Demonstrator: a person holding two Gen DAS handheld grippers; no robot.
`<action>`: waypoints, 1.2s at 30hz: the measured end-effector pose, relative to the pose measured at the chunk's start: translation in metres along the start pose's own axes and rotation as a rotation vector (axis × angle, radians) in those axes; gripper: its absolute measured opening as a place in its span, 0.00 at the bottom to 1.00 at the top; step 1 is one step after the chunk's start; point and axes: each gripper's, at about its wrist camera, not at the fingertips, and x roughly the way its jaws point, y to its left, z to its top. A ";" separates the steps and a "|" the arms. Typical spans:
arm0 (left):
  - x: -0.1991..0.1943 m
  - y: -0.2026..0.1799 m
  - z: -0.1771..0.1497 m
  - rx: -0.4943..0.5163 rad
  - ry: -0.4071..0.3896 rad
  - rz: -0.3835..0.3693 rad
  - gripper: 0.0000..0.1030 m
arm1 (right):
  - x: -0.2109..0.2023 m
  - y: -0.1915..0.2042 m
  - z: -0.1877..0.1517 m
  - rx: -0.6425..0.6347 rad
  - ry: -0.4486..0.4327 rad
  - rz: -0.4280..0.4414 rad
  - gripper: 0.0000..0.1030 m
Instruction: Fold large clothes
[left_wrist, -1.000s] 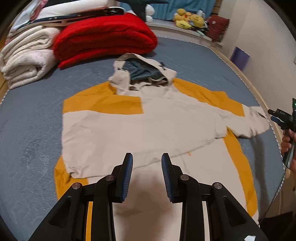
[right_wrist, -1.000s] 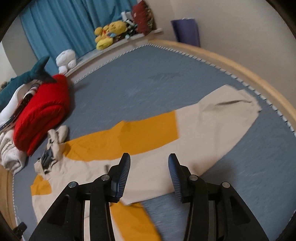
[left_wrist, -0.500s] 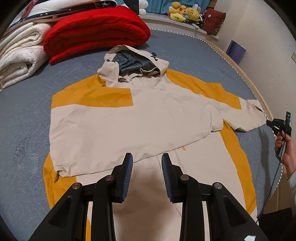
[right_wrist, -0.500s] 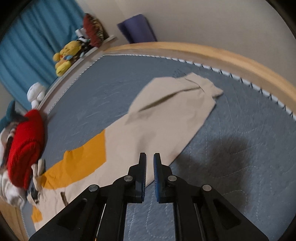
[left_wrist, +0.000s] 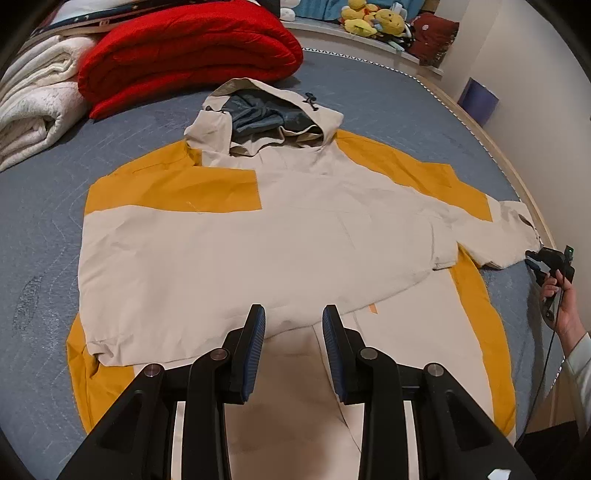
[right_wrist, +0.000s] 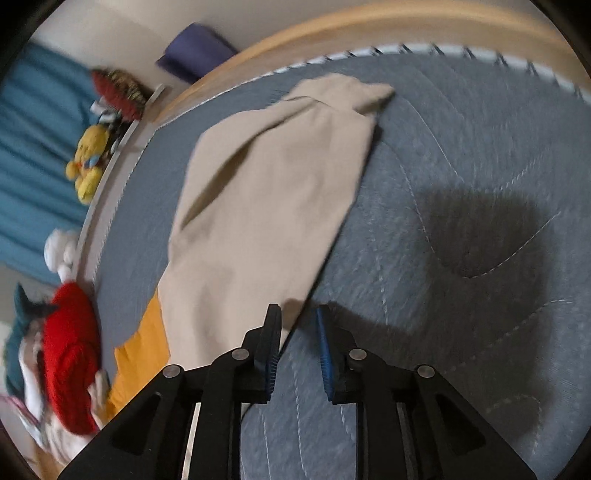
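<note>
Left wrist view: open left gripper (left_wrist: 293, 325) above jacket (left_wrist: 258, 240) on grey mattress (left_wrist: 37, 236); right gripper (right_wrist: 298, 325) open.

The beige-and-mustard hooded jacket (left_wrist: 295, 236) lies flat, one sleeve folded across, seemingly face down.
</note>
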 end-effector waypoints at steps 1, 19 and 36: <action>0.001 0.001 0.001 -0.007 -0.001 0.000 0.28 | 0.002 -0.001 0.002 0.002 -0.011 0.005 0.21; -0.029 0.036 0.013 -0.082 -0.066 0.024 0.28 | -0.059 0.120 0.001 -0.293 -0.330 0.010 0.02; -0.099 0.143 0.014 -0.342 -0.173 0.035 0.28 | -0.142 0.401 -0.373 -1.156 -0.016 0.421 0.02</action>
